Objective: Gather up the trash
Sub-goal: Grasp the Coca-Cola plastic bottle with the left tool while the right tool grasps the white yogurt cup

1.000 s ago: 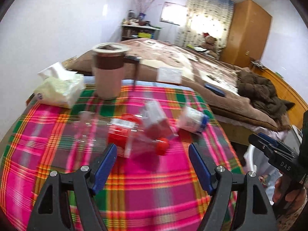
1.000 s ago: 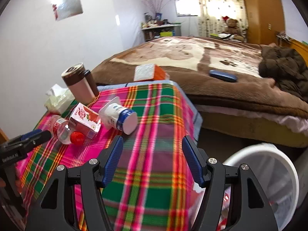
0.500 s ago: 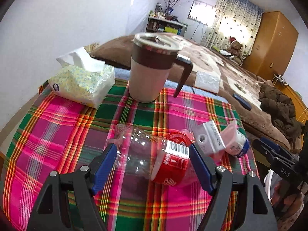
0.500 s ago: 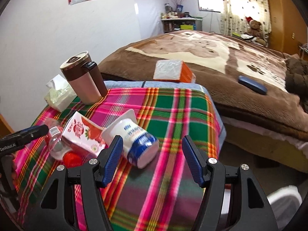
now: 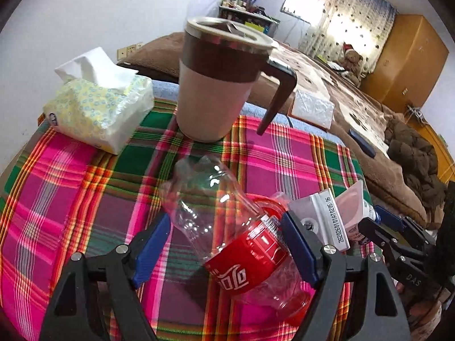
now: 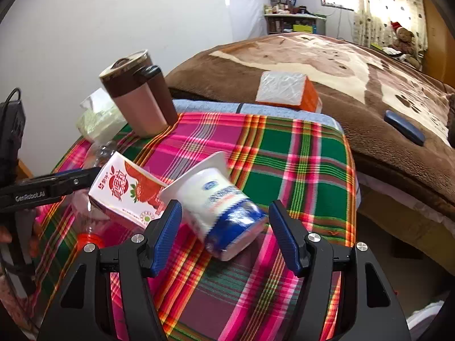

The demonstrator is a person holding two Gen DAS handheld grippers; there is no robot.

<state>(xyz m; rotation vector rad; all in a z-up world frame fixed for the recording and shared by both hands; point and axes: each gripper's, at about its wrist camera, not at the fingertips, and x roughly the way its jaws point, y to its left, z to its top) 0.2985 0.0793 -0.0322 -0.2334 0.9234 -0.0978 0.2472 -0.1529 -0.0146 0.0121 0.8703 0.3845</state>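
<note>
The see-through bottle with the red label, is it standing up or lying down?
Lying down: the clear plastic bottle rests on its side on the plaid tablecloth.

The left gripper (image 5: 224,248) is held low and tilted downward, its two blue-padded fingers (image 5: 152,245) spread wide apart. The right gripper (image 6: 224,234) is likewise angled down with its fingers (image 6: 283,236) spread wide, neither pressing on anything. Each gripper shows at the edge of the other's view, the two near one another.

Bedroom with plain white walls (image 6: 71,28)

A brown patterned bed blanket (image 6: 327,65) spreads beneath a sunlit curtained window (image 5: 352,14); an orange wooden wardrobe (image 5: 406,56) stands alongside.
</note>
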